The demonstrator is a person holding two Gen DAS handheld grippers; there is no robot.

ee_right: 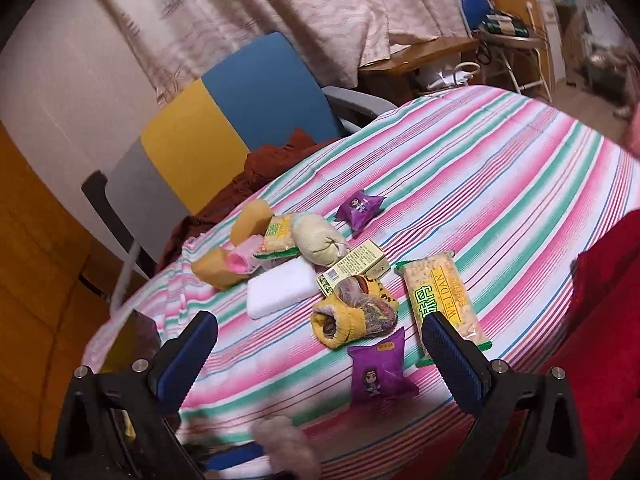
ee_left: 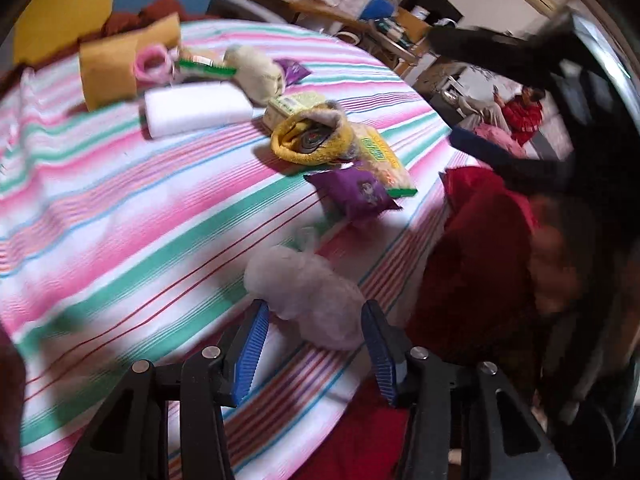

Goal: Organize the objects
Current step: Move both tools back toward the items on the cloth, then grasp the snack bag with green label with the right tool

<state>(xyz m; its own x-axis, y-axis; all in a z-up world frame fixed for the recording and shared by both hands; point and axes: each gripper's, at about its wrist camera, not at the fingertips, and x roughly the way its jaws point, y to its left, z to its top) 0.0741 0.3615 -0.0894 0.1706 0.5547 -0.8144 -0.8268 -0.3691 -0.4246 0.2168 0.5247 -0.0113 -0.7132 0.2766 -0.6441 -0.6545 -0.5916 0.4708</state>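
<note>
A striped cloth (ee_left: pixel 120 208) covers the table. My left gripper (ee_left: pixel 314 306) is open, its blue pads on either side of a fluffy grey-pink ball (ee_left: pixel 308 292) that lies on the cloth; whether they touch it is unclear. Beyond it lie a purple snack packet (ee_left: pixel 356 194), a yellow sock bundle (ee_left: pixel 312 140), a cracker pack (ee_left: pixel 384 160), a small box (ee_left: pixel 292 106) and a white sponge (ee_left: pixel 196 108). My right gripper (ee_right: pixel 320 318) hangs open above the same pile, over the sock bundle (ee_right: pixel 352 316) and purple packet (ee_right: pixel 376 372). The fluffy ball (ee_right: pixel 280 448) shows at the bottom edge.
Further back lie a cream pouch (ee_right: pixel 316 240), a second purple packet (ee_right: pixel 360 206), pink hair rings (ee_right: pixel 240 260) and yellow sponges (ee_right: pixel 212 270). A yellow-and-blue chair (ee_right: pixel 240 120) stands behind the table. A red sleeve (ee_left: pixel 480 260) is at the right edge.
</note>
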